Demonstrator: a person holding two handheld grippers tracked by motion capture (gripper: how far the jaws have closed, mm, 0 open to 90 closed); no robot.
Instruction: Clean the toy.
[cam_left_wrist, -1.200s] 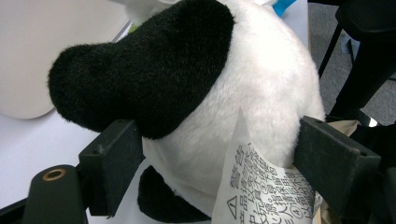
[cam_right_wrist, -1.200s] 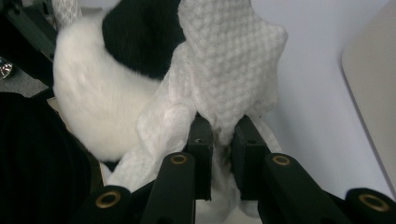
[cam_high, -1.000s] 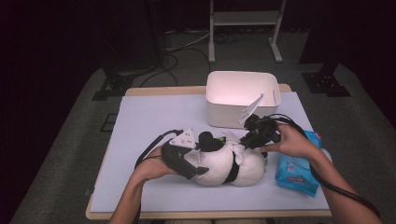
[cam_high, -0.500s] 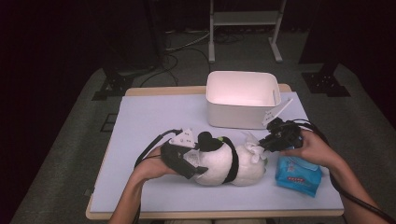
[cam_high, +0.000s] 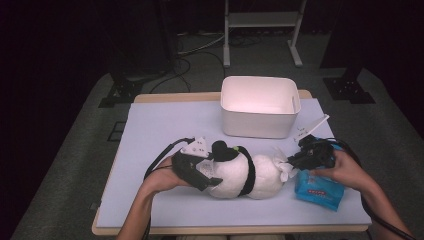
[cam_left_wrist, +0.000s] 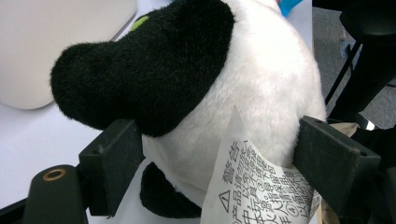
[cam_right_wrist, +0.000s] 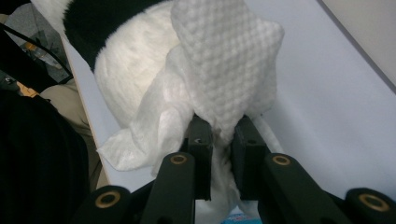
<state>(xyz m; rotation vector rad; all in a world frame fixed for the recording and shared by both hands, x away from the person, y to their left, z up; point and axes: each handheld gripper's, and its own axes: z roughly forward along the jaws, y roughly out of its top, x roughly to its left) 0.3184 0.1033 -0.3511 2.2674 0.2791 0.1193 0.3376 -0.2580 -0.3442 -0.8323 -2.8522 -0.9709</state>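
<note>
Two tools engaged: left tool (cam_left_wrist: 219, 158) clamps the panda plush (cam_high: 240, 170) lying on the counter (cam_high: 165, 125), right tool (cam_right_wrist: 222, 140) pinches a wet wipe (cam_right_wrist: 229, 74) at its rump; thin wipe may slip or tear.

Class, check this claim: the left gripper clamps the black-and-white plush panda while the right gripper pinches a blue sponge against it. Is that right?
Not quite. The right gripper pinches a white textured wipe, not a blue sponge, as the right gripper view shows. The left gripper does clamp the black-and-white plush panda.
</note>
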